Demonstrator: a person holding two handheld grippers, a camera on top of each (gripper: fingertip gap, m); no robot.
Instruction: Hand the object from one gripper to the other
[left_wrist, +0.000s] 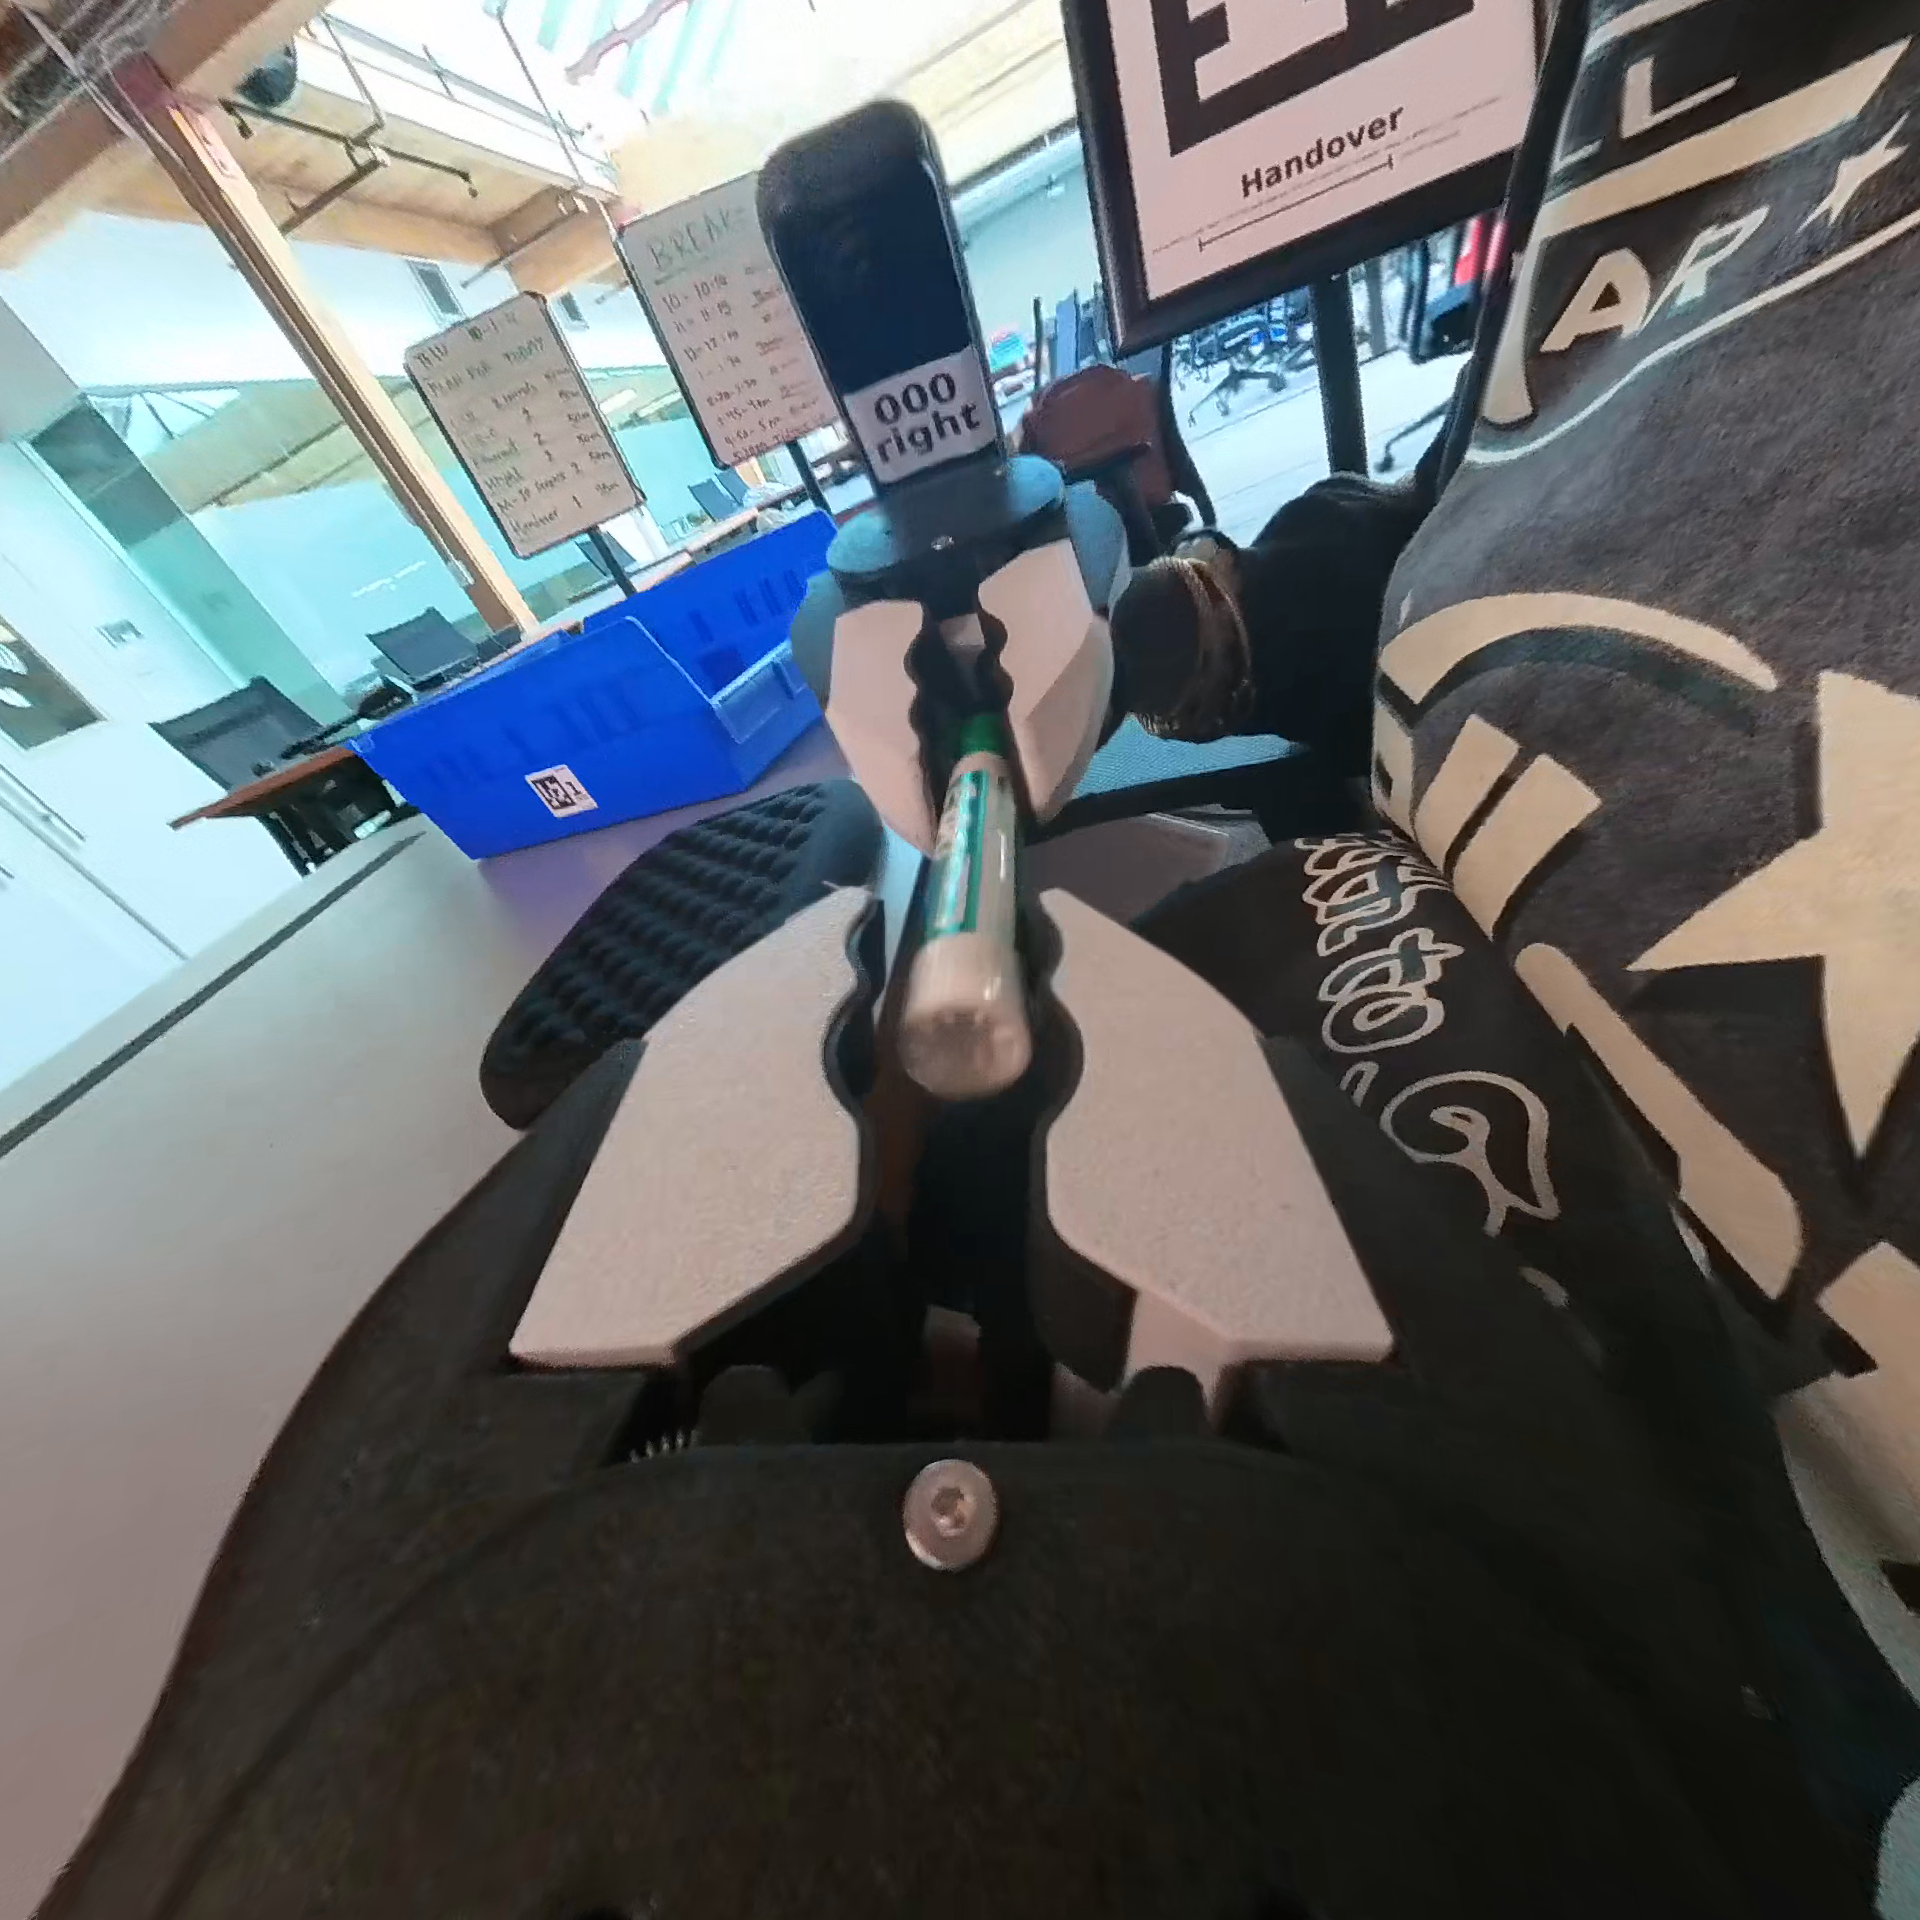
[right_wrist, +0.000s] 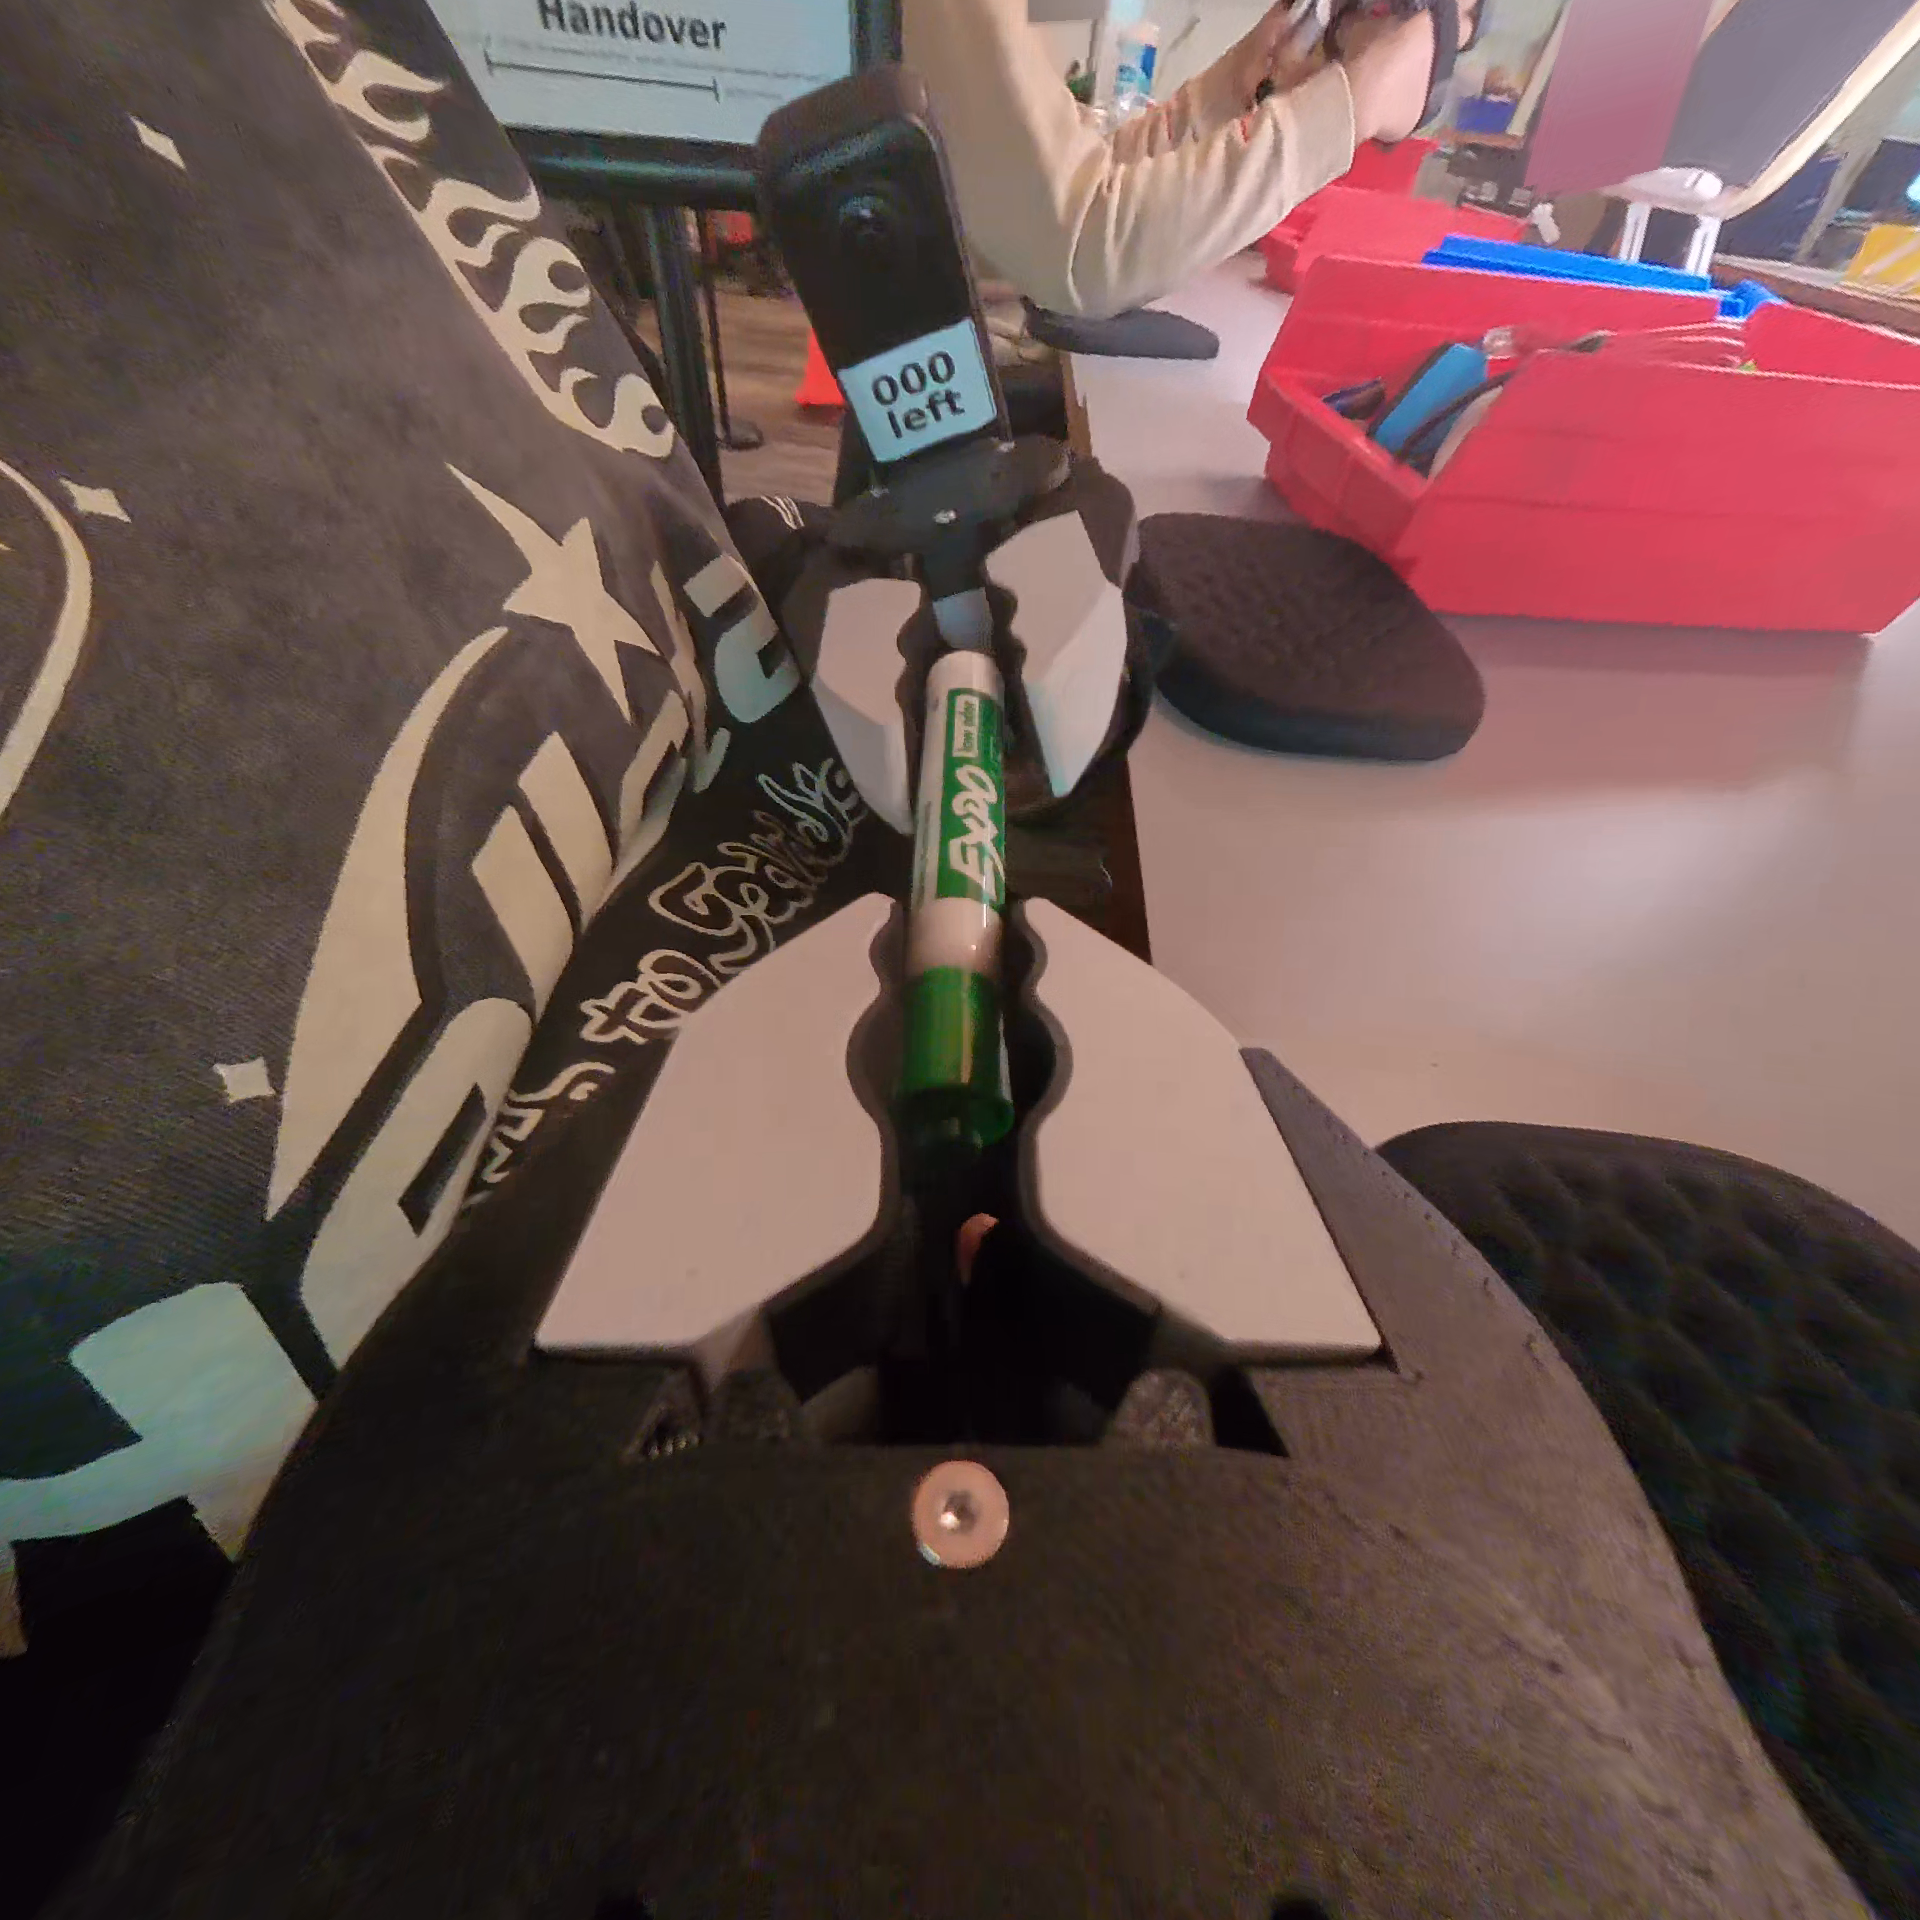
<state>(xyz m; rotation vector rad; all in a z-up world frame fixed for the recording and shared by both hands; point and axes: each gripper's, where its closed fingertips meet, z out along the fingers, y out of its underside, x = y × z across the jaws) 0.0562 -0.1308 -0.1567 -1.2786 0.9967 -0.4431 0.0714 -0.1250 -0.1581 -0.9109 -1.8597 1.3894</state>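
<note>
While the green dry-erase marker (right_wrist: 958, 883) ran 12-to-6 between them, the right gripper (right_wrist: 956, 1029) clasped its cap end. The left gripper (left_wrist: 961, 997) clasped its white tail end; both were equally near.

pale table (left_wrist: 208, 1039), glass walls (left_wrist: 156, 499), wooden beams (left_wrist: 312, 343), whiteboards (left_wrist: 520, 426) on stands.

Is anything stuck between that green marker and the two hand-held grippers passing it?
Nothing visible. The green marker spans directly between them: its capped end sits between the right hand-held gripper fingers, its white end between the left hand-held gripper fingers.
</note>
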